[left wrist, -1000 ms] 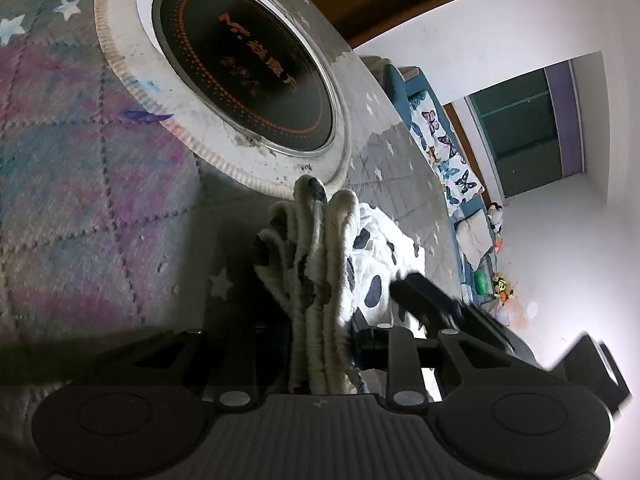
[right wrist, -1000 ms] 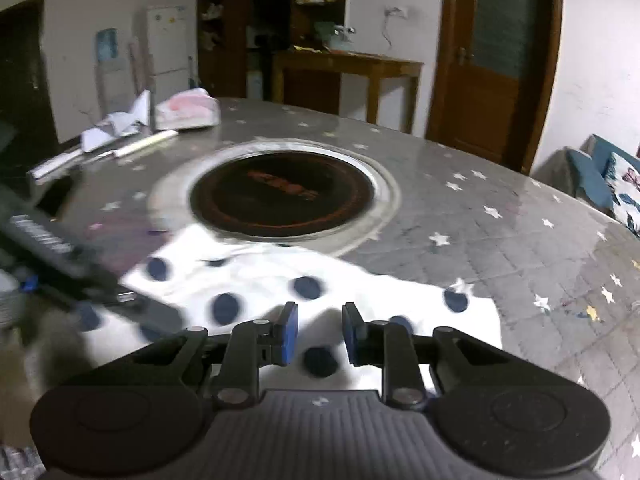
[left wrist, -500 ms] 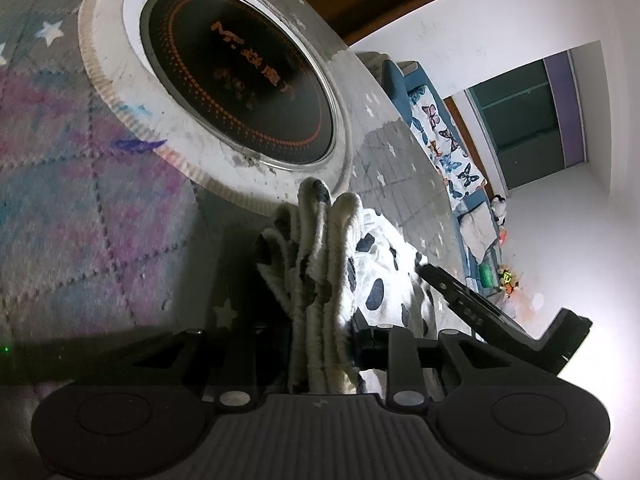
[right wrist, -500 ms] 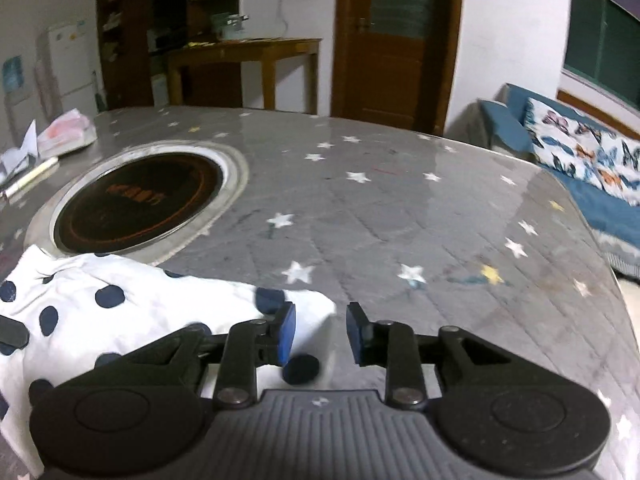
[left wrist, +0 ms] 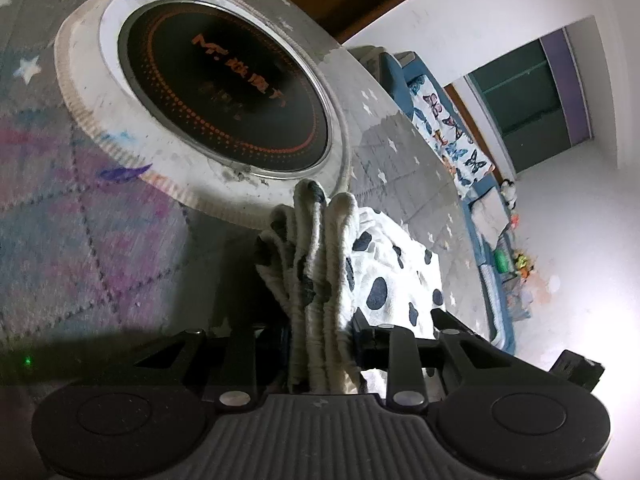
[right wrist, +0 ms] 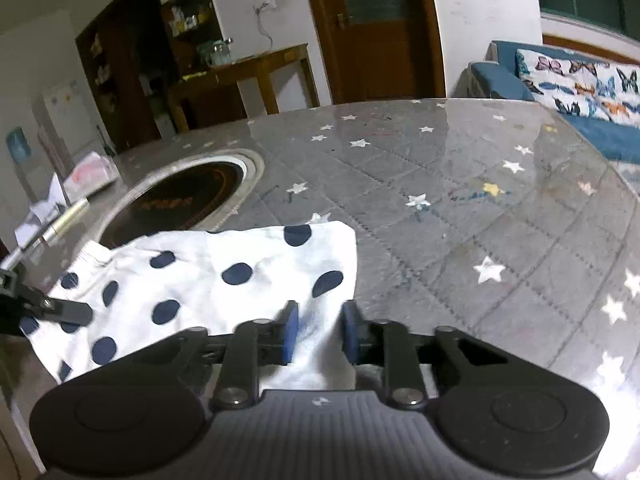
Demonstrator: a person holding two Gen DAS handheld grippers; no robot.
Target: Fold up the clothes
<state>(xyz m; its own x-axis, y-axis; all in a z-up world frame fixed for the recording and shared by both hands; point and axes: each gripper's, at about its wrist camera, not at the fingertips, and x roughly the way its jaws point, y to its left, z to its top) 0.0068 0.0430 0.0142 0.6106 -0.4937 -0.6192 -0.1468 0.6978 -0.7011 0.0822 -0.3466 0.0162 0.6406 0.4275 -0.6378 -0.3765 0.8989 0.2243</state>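
Table [right wrist: 460, 208]: grey, star-printed, glossy; round dark hob [left wrist: 224, 100] inset ahead of my left tool [left wrist: 320, 332]. Spotted white garment [right wrist: 224, 276]: lying just ahead of my right tool [right wrist: 316, 330], whose jaws have just been closing with its edge between them. Left tool pinches the garment's bunched ribbed hem. Room: wooden door [right wrist: 376, 28], blue butterfly sofa [right wrist: 576, 92], shelves, sideboard.

White navy-dotted garment [right wrist: 224, 280], grey star-patterned tabletop [right wrist: 500, 208], blue tool pads [right wrist: 289, 332]
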